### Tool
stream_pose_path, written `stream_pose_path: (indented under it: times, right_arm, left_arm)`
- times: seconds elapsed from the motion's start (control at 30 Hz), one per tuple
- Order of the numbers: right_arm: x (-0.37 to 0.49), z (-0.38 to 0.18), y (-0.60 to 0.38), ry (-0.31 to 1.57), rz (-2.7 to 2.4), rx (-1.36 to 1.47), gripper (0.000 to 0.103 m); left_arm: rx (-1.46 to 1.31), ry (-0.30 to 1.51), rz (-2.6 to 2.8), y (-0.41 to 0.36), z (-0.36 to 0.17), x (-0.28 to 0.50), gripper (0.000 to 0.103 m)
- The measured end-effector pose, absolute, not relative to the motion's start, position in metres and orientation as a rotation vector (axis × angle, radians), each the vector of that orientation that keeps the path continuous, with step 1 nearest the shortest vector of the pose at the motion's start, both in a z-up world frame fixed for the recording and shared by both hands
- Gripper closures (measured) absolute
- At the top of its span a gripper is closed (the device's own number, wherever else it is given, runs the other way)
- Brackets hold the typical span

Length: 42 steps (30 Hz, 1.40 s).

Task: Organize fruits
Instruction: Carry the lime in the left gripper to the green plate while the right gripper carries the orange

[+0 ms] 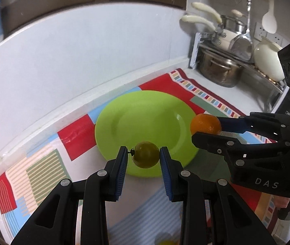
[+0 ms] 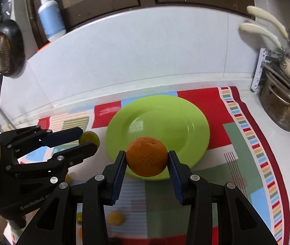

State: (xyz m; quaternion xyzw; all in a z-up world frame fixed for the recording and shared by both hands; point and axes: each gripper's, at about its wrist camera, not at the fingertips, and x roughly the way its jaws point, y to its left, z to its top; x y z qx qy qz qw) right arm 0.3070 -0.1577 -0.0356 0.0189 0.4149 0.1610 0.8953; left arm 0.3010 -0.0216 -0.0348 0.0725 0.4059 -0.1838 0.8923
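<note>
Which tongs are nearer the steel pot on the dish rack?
Right. The right tongs, holding the orange, sit on the plate's pot side; the left tongs, holding the green fruit, are at its opposite edge.

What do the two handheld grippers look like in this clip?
Both are black plastic with silver rivets and blue ribbed pads. The left gripper is lettered "GenRobot.AI" in the right wrist view; the right gripper shows "DAS" and round holes in the left wrist view. No cables or sleeves visible.
</note>
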Motion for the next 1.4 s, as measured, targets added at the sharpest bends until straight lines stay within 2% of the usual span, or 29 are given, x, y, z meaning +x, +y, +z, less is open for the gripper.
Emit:
stream_pose_path:
  times: [0.33, 0.67, 0.77, 0.83, 0.9, 1.17, 1.3, 1.4]
  right_arm:
    - [0.351, -0.066, -0.161, 0.943, 0.331, 0.056, 0.061]
    - [0.373, -0.086, -0.161, 0.999, 0.341, 0.078, 0.061]
    - [0.374, -0.087, -0.161, 0.998, 0.333, 0.074, 0.061]
    - [0.374, -0.086, -0.162, 0.994, 0.328, 0.073, 0.060]
    - [0.372, -0.082, -0.163, 0.986, 0.320, 0.073, 0.053]
    - [0.340, -0.054, -0.163, 0.914, 0.303, 0.050, 0.053]
    - [0.319, -0.038, -0.159, 0.874, 0.303, 0.036, 0.052]
    - [0.298, -0.024, -0.153, 0.839, 0.300, 0.006, 0.046]
  left_arm:
    - [0.124, 0.958, -0.383, -0.026, -0.071, 0.345, 0.071]
    - [0.125, 0.990, -0.385, -0.027, -0.085, 0.356, 0.070]
    - [0.119, 0.987, -0.383, -0.027, -0.084, 0.358, 0.063]
    - [0.125, 0.975, -0.371, -0.025, -0.081, 0.355, 0.062]
    - [0.129, 0.962, -0.358, -0.022, -0.077, 0.351, 0.061]
    - [0.152, 0.880, -0.324, -0.010, -0.049, 0.314, 0.054]
    - [0.152, 0.827, -0.314, -0.004, -0.033, 0.287, 0.047]
    - [0.143, 0.801, -0.308, 0.001, -0.022, 0.267, 0.045]
